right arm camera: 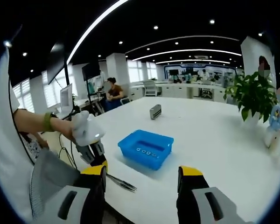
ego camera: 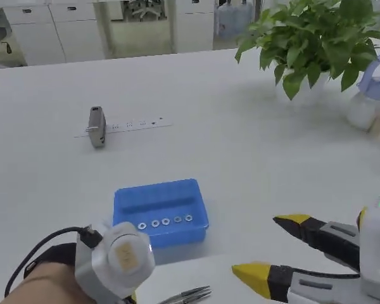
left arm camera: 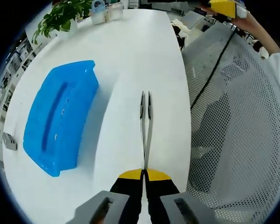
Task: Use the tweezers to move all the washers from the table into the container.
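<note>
**Tweezers in hand, washers in the tray**

The left gripper (left arm camera: 143, 174) has its jaws pressed onto the tweezers (left arm camera: 145, 126), which point out over the white table (left arm camera: 130, 46). Its own view adds a mesh chair (left arm camera: 238, 121) at 3 o'clock. The head view shows five washers (ego camera: 165, 221) lined up inside the blue container (ego camera: 130, 199), with a power strip (ego camera: 130, 125) at its 11 o'clock and a plant (ego camera: 310, 38) at 2 o'clock. The right gripper (ego camera: 272, 248) hangs spread, holding nothing.

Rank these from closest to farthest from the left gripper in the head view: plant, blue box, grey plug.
1. Blue box, just ahead of the left gripper.
2. Grey plug, farther back, mid-table.
3. Plant, far right corner.
</note>
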### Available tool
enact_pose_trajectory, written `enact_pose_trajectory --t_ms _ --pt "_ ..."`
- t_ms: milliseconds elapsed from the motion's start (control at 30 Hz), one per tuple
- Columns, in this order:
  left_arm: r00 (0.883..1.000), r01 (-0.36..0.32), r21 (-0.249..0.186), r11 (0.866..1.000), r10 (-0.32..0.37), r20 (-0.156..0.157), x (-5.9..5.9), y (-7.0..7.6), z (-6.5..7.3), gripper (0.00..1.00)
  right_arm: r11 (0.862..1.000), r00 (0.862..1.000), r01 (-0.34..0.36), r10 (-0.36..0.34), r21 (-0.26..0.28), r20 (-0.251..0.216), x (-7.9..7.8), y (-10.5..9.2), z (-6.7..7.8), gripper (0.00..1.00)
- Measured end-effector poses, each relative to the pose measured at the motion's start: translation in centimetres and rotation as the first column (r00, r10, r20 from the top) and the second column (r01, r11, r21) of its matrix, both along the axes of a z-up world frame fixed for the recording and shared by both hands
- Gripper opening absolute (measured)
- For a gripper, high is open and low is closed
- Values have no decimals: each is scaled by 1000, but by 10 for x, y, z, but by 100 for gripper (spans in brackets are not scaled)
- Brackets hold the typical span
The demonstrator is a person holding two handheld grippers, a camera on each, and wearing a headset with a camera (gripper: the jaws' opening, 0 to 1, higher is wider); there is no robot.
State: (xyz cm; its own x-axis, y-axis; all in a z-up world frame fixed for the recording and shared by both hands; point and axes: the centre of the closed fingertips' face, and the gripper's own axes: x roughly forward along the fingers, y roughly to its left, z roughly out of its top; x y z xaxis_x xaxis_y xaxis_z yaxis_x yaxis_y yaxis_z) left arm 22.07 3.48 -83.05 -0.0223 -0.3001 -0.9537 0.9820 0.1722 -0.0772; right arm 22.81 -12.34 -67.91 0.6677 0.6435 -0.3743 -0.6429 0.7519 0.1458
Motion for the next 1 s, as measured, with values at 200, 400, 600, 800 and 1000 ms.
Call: enact_pose_trajectory --t_ms 200,400,600,800,1000 --pt "997 -61 -19 998 61 37 2 2 1 0 1000 1000 -5 5 28 -23 -7 -3 -4 59" --pt "961 -271 -161 949 277 18 -1 15 23 19 1000 1000 -7 7 1 1 2 -1 -3 60" --pt "813 -535 -464 706 580 -54 1 33 68 47 1000 1000 -28 28 -6 -13 13 -2 -12 61" --pt "646 -574 -672 469 764 -18 9 63 109 72 999 999 -38 38 -15 -21 28 1 -18 65" --pt "495 -566 -762 316 869 -8 13 84 133 93 999 998 -54 54 6 -14 33 7 -18 67"
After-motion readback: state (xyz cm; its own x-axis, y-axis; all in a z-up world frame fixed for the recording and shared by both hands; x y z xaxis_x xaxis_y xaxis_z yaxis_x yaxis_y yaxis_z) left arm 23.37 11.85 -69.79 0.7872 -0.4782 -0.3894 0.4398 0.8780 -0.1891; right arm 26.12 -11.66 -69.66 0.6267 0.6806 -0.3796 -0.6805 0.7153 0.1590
